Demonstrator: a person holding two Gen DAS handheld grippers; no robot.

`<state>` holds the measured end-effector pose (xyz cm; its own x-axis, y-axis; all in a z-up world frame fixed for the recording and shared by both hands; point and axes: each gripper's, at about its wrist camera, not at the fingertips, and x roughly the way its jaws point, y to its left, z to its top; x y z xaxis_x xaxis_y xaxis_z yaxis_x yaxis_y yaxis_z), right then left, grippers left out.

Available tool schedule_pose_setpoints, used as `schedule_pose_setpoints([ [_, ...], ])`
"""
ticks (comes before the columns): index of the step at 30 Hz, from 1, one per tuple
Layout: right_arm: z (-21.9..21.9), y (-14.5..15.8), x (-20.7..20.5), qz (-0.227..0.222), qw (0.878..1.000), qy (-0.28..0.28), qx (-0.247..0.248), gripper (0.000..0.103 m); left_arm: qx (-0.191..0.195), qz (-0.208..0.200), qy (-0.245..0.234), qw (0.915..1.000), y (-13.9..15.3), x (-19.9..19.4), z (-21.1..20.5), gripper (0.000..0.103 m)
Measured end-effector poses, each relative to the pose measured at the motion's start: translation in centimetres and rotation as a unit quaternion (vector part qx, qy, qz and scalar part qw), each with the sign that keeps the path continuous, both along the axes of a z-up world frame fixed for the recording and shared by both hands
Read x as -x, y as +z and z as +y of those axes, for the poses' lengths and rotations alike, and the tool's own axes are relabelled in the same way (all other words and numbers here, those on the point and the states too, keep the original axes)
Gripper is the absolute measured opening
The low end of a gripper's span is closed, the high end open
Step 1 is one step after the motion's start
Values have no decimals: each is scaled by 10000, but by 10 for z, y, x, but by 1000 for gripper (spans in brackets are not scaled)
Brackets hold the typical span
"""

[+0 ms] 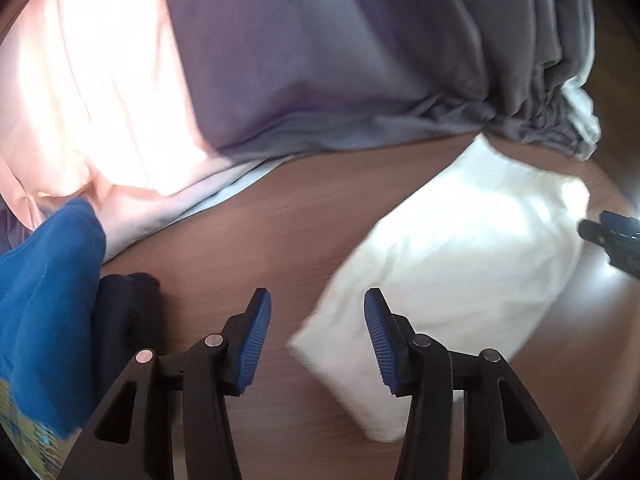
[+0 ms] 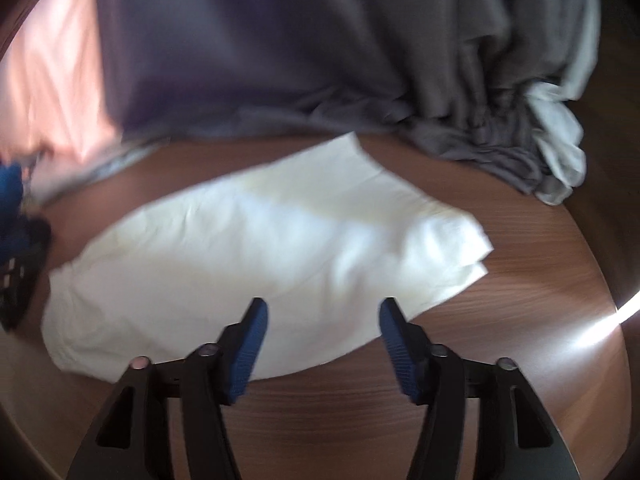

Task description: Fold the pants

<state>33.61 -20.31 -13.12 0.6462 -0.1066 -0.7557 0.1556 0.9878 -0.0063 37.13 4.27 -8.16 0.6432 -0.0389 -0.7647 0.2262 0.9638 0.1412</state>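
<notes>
The white pants (image 1: 448, 264) lie folded flat on the brown wooden table (image 1: 260, 232). In the right wrist view the pants (image 2: 256, 264) spread across the middle of the table (image 2: 520, 320). My left gripper (image 1: 318, 300) is open and empty, just above the pants' near left corner. My right gripper (image 2: 324, 308) is open and empty, over the pants' near edge. The right gripper also shows at the right edge of the left wrist view (image 1: 612, 236). The left gripper shows at the left edge of the right wrist view (image 2: 20, 280).
A pile of grey fabric (image 1: 360, 60) and pink fabric (image 1: 92, 100) lies along the far side of the table. A blue garment (image 1: 44, 300) and a dark one (image 1: 128, 312) lie at the left. The grey pile (image 2: 360, 60) ends at a pale bunch (image 2: 560, 148).
</notes>
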Motion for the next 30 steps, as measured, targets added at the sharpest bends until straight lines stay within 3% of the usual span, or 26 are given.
schedule_pose_setpoints([
  [4, -45, 9, 4, -327, 9979, -543, -165, 61, 356, 196, -55, 9992, -9, 5, -29, 48],
  [10, -100, -5, -9, -249, 9900, -1107, -843, 61, 442, 493, -90, 9978, -31, 5, -72, 48],
  [16, -122, -26, -21, -95, 9807, -1193, -1547, 61, 268, 652, -117, 9974, -49, 2, -93, 51],
  [24, -123, -40, -41, -37, 9813, -1094, -1581, 61, 152, 926, 55, 9956, -73, -3, -93, 54],
  [25, -123, -42, -43, -29, 9809, -1080, -1618, 60, 126, 927, 54, 9956, -75, -2, -94, 54],
  [28, -128, -46, -45, 31, 9780, -1132, -1753, 41, 32, 903, -13, 9959, -77, -1, -98, 58],
  [30, -130, -47, -46, 26, 9769, -1134, -1811, 35, -9, 923, -39, 9957, -79, 0, -99, 59],
])
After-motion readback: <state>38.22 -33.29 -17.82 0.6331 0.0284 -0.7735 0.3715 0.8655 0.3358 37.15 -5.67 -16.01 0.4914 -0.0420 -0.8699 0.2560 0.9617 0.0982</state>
